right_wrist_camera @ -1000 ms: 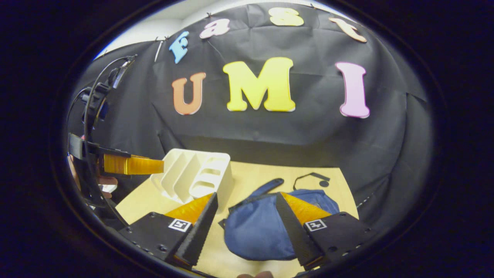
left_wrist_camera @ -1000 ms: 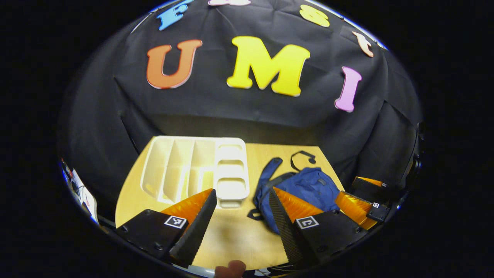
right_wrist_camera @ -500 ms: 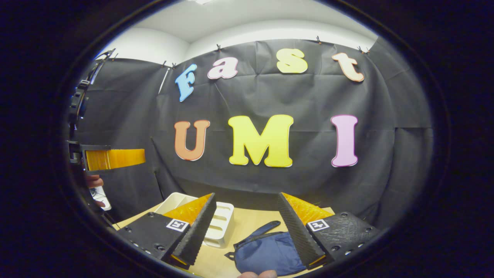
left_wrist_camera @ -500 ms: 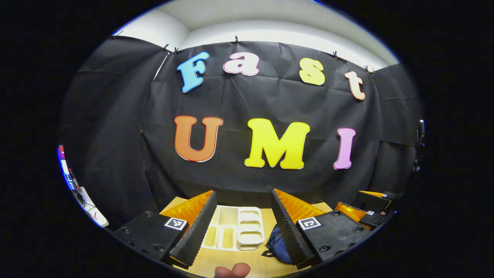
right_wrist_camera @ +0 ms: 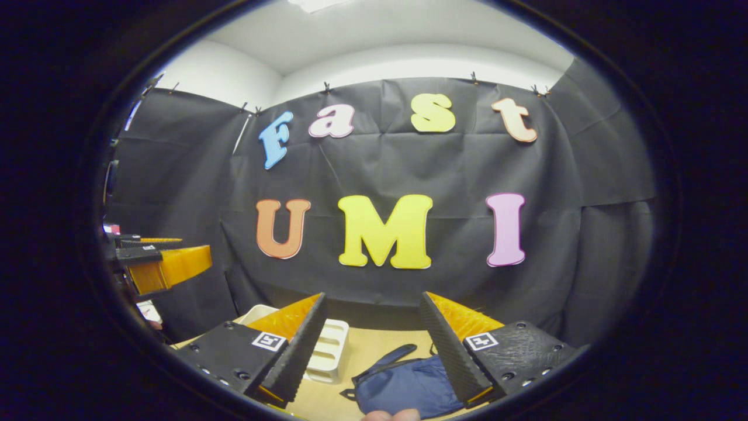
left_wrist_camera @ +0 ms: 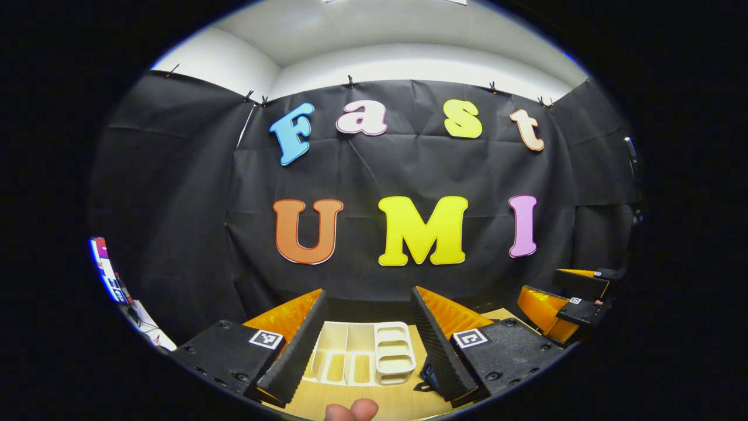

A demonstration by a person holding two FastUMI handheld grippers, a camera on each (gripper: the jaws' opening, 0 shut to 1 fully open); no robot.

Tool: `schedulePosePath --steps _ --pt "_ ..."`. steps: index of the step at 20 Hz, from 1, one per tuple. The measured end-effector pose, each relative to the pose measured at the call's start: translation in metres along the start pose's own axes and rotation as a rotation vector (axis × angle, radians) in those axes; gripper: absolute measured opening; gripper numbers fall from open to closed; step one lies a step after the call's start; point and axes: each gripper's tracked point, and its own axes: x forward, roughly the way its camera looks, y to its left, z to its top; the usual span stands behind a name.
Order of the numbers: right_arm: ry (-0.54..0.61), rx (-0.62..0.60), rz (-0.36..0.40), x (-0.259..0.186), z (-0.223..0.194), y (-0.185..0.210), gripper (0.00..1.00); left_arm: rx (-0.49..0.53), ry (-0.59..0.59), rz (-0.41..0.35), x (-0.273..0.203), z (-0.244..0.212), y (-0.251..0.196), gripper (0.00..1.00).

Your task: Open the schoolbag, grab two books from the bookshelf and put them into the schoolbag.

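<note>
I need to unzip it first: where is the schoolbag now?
In the right gripper view the blue schoolbag lies on the wooden table, low between the open right gripper, just right of the white bookshelf.

A recording booth: black cloth wall point(left_wrist_camera: 409, 169) behind a wooden table point(right_wrist_camera: 380, 351).

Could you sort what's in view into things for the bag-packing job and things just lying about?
For the job:
schoolbag
bookshelf, no books visible in its slots
left gripper, open
right gripper, open

Just about:
table
</note>
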Motion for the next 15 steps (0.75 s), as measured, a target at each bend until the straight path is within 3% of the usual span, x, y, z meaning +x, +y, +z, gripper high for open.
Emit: schedulePosePath --steps 15 --pt "0.001 0.009 -0.028 0.006 0.003 -0.012 0.95 -0.019 0.029 -0.024 -0.003 -0.007 -0.007 0.9"
